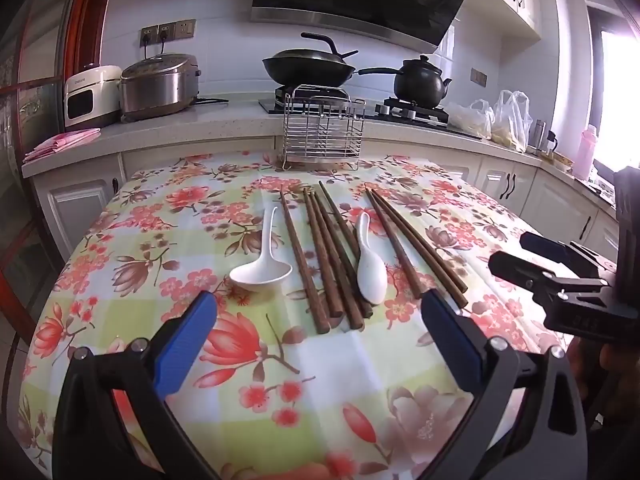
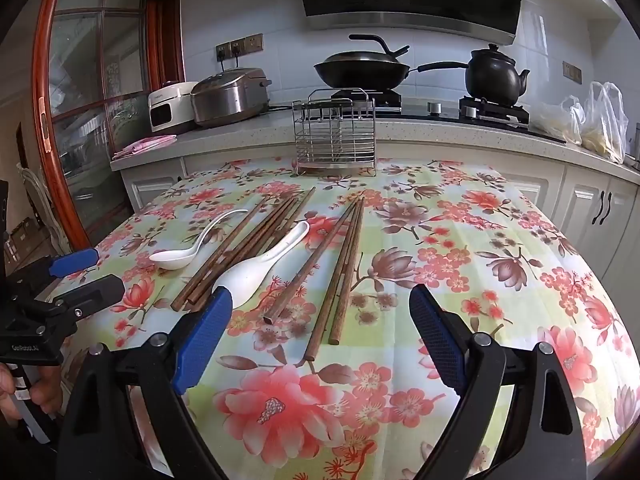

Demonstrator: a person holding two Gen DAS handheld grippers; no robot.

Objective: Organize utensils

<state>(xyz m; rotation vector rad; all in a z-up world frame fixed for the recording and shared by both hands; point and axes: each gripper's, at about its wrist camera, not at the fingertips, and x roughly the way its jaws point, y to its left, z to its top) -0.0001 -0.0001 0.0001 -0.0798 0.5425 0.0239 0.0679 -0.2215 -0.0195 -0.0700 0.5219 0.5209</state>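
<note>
Nearest, both grippers are held just above the near edge of the table. The left gripper (image 1: pixel 318 340) is spread wide with nothing between its blue pads (image 1: pixel 188 346); the right gripper (image 2: pixel 320 340) is likewise spread and empty. Each is seen side-on in the other's view, jaws apart. Judged from this pose, a first pick has not yet begun.

On the floral tablecloth (image 1: pixel 140 240), the utensils are laid out flat, handles pointing away, probably for easy reach. A white ladle (image 1: pixel 262 268) lies to the left. Beside it a bundle of wooden chopsticks (image 1: pixel 326 256) is grouped closely, some touching. A white spoon (image 1: pixel 370 268) rests against the right side of that bundle. A further set of chopsticks (image 1: pixel 412 244) lies a little apart to the right.

At the far table edge, a wire utensil rack (image 1: pixel 322 128) stands upright and appears empty; it is judged the likely destination.

Beyond, the counter carries a rice cooker (image 1: pixel 160 84), a wok (image 1: pixel 308 66) and a black kettle (image 1: pixel 420 78).
</note>
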